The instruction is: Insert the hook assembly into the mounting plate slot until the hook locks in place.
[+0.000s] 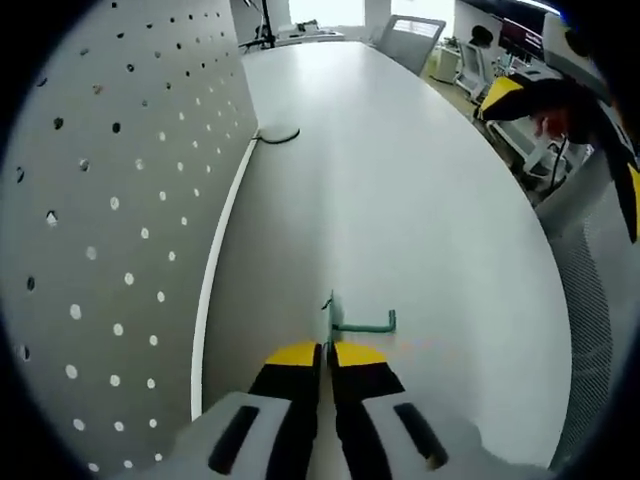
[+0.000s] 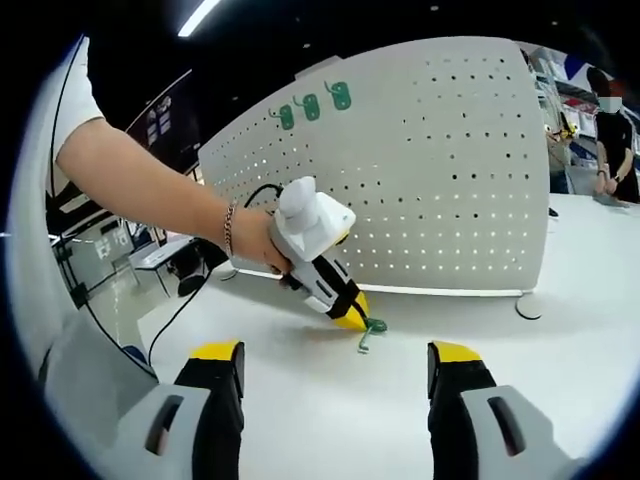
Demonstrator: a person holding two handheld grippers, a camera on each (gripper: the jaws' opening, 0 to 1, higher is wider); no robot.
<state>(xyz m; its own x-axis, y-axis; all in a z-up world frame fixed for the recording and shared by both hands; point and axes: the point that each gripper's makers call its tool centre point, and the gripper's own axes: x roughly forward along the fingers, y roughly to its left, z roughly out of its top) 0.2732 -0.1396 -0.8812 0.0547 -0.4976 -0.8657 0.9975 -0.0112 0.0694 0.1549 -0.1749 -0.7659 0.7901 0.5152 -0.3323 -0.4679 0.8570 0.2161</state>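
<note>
Green and thin, the hook (image 1: pixel 360 322) lies on the white table (image 1: pixel 400 180) in the left gripper view, pinched at its near end by the left gripper (image 1: pixel 327 352), whose yellow-tipped jaws are pressed together, with the pegboard (image 1: pixel 110 200) standing alongside. From the right gripper view, the right gripper (image 2: pixel 335 365) hangs spread and empty, facing the left gripper (image 2: pixel 352 315) as it clamps the hook (image 2: pixel 368 333) low on the table before the pegboard (image 2: pixel 420 170). Such a slight grip could let the hook twist during lifting, so it may meet its hole askew and fail to lock.

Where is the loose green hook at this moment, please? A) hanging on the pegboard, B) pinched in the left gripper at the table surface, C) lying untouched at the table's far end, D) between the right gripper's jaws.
B: the left gripper has its yellow tips closed on the green hook at the white table.
</note>
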